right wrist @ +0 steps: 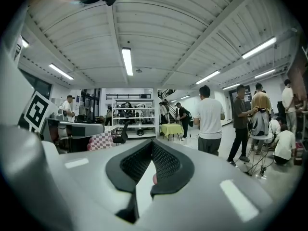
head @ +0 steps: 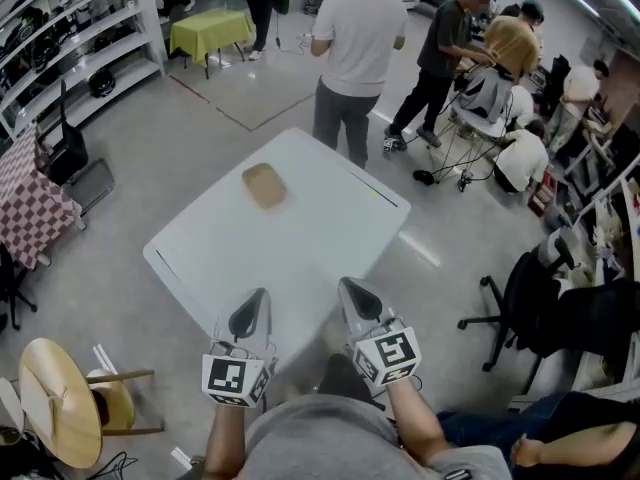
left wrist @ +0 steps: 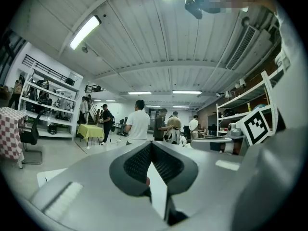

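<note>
A white square table (head: pixel 300 243) stands in front of me in the head view. A flat tan rounded object (head: pixel 264 185) lies on its far half. My left gripper (head: pixel 250 310) hovers over the table's near edge, jaws closed together with nothing between them. My right gripper (head: pixel 356 294) is beside it, a hand's width to the right, also shut and empty. Both point toward the tan object, well short of it. In the left gripper view the left gripper (left wrist: pixel 151 146) has its dark pads meeting at the tips. The right gripper view shows the right gripper (right wrist: pixel 152 146) the same way.
A person in a white shirt (head: pixel 356 48) stands at the table's far corner. A round wooden stool (head: pixel 58 404) is at near left, a black office chair (head: pixel 530 308) at right. A checkered table (head: pixel 25 203), shelving (head: pixel 70 38), and several people (head: pixel 500 58) lie further off.
</note>
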### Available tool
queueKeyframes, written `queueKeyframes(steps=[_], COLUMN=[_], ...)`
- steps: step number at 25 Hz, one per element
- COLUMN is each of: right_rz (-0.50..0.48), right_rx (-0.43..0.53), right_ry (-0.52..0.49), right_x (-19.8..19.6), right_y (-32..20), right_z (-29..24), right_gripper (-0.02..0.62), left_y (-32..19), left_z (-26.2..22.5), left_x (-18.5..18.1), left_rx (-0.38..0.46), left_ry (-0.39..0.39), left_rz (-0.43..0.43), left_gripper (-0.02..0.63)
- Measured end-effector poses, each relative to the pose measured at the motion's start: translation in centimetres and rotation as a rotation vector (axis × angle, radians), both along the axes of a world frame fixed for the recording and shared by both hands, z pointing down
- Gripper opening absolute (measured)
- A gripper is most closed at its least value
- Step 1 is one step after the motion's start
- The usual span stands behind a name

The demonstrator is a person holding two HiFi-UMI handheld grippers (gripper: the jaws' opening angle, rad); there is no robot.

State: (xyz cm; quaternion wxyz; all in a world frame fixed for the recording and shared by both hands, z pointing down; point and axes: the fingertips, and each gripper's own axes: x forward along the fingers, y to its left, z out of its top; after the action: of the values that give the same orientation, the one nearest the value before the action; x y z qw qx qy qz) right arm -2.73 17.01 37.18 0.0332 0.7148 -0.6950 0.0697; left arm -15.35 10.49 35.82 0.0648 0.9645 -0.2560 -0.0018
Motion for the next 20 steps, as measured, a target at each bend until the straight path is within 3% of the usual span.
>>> queueKeyframes(steps=[9, 20], right_rz=[-0.138, -0.235], right_rx=[-0.034, -0.092], right_ry=[-0.010, -0.019], right_x=[6.1, 12.7], right_y=[-8.5, -16.0], right_z=[1.4, 3.8], right_gripper=[0.003, 0.003], left_y=[-6.6, -12.4], left_z=[1.6, 3.9], left_x=[5.0, 12.3], left_rx=[-0.039, -0.100], left_ry=[-0.032, -0.055], left_rz=[-0.138, -0.216], left_gripper=[0.011, 0.011])
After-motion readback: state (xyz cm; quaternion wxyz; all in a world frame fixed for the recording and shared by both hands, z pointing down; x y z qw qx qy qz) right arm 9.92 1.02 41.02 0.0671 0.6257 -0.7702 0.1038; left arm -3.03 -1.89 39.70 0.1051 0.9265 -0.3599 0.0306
